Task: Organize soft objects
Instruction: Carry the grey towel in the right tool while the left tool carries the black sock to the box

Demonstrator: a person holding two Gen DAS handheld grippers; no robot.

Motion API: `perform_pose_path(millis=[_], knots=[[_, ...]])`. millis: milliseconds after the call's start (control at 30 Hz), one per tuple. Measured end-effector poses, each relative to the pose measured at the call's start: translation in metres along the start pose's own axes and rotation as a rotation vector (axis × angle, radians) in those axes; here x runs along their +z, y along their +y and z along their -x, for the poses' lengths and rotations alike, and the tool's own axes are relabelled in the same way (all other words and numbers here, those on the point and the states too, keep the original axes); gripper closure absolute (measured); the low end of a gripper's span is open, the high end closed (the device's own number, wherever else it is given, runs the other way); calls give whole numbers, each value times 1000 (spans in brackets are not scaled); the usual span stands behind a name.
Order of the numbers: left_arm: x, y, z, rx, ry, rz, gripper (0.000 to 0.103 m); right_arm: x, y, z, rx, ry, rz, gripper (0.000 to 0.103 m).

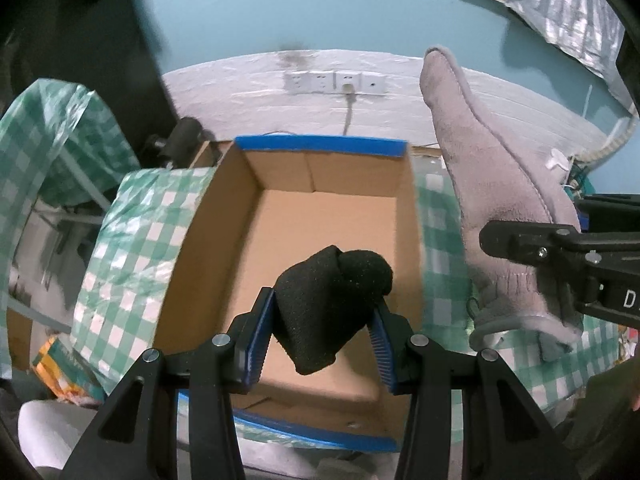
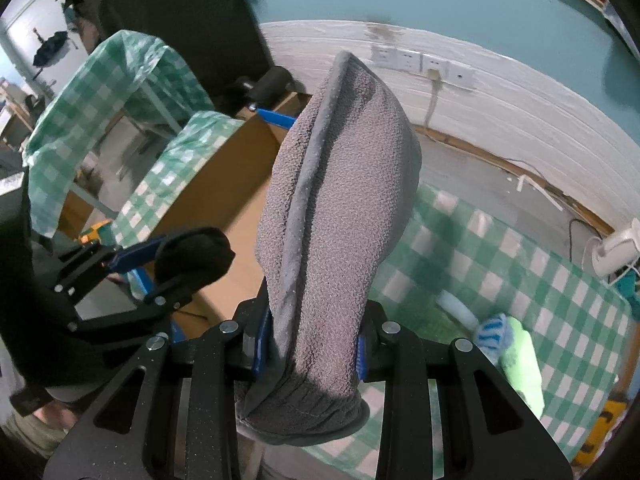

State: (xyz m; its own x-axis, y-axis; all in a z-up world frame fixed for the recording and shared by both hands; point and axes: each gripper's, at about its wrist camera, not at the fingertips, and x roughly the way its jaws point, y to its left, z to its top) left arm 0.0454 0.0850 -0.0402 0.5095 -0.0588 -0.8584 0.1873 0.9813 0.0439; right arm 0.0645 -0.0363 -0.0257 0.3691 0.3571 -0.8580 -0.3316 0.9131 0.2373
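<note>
Left wrist view: left gripper (image 1: 325, 334) jaws clamped on a black sock (image 1: 334, 304), held over the open cardboard box (image 1: 200, 216) on the green-checked table (image 1: 132, 240); box floor looks bare. Right gripper (image 1: 560, 268) alongside holds a grey sock (image 1: 492, 184) upright, right of the box. Right wrist view: right gripper (image 2: 310, 354) jaws clamped on the grey sock (image 2: 340, 208); green and blue soft items (image 2: 516, 356) lie on the table. Step: likely dropping into the box; next, part the left jaws over it.
</note>
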Motion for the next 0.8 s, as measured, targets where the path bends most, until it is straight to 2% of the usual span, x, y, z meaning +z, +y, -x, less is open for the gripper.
perform_pose_path(millis=[467,600,700,767,800], knots=[[-13,58,-24,57,69,115,57,25,50,-52,14,72,65,72],[-16,69,-28,68,83,145,54,28,63,-68,15,95,78,71],[-19,74,-30,82,86,149,50,29,70,-78,26,114,88,65],[-20,74,-31,103,85,137,43,29,73,-83,25,119,94,58],[-20,74,-31,114,87,132,35,29,75,-85,6,114,100,54]])
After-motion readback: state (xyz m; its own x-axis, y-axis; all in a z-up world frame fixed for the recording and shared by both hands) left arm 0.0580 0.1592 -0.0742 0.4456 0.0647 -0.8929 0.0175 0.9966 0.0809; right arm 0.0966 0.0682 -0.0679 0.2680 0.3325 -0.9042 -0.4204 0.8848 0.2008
